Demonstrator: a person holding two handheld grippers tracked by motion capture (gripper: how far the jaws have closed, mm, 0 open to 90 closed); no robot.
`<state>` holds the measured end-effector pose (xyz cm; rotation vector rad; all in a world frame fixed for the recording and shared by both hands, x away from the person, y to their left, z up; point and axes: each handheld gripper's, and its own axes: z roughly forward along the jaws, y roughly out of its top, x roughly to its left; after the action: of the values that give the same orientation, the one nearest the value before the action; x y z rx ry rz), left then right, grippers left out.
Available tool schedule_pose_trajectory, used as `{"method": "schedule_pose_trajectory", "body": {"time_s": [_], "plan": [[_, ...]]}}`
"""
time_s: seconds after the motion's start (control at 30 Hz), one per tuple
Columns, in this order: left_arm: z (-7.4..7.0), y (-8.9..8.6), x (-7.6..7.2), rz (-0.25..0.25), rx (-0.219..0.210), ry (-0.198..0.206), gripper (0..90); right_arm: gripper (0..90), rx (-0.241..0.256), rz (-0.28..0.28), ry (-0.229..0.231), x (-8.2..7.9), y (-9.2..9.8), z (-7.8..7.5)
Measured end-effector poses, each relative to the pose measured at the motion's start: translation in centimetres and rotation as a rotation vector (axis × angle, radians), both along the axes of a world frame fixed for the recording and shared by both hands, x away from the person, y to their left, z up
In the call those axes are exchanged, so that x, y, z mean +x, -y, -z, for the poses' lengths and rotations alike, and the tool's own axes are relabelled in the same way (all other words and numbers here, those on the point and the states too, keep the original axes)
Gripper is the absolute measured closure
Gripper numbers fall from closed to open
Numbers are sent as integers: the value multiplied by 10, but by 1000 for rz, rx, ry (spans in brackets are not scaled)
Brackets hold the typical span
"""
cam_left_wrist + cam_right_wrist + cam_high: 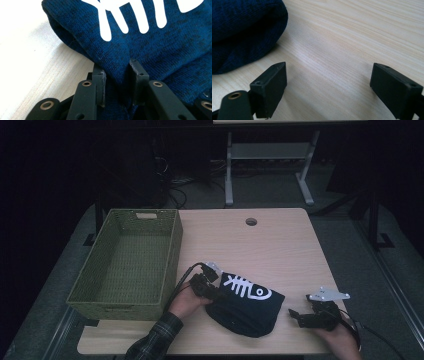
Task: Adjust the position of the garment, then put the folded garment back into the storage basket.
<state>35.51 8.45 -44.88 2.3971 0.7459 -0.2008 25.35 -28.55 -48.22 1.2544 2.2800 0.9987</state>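
A folded dark blue knit garment (247, 307) with a white fish-skeleton print lies on the wooden table (280, 250) near its front edge. My left gripper (212, 292) is at the garment's left edge, shut on a fold of the blue knit (120, 75), which bunches up between the two jaws. To the garment's right my right gripper (296, 316) rests low over bare table, jaws wide apart and nothing between them (328, 85). The garment's rounded edge (244, 32) shows at the upper left in the right gripper view.
An empty green woven basket (131, 262) stands on the table's left side, close to my left hand. A round cable hole (251, 222) sits near the table's far edge. Beyond the table stand a white desk frame (270, 165) and cables on the floor.
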Motion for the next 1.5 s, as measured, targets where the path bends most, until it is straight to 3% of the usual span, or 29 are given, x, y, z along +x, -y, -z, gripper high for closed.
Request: {"method": "schedule_pose_trajectory", "body": {"time_s": [0.2, 0.4, 0.87, 1.2, 1.5], "plan": [[-10, 1, -1, -1, 0, -5, 713, 135, -1, -1, 0, 0, 0, 0], [-24, 1, 0, -1, -26, -14, 722, 134, -1, -2, 0, 0, 0, 0], [-72, 4, 0, 48, -23, 45, 728, 133, 1, 1, -5, 0, 0, 0], [-100, 10, 1, 96, -6, 61, 729, 133, 2, 2, -4, 0, 0, 0], [-125, 14, 4, 125, -18, 59, 729, 133, 3, 2, -4, 0, 0, 0]]}}
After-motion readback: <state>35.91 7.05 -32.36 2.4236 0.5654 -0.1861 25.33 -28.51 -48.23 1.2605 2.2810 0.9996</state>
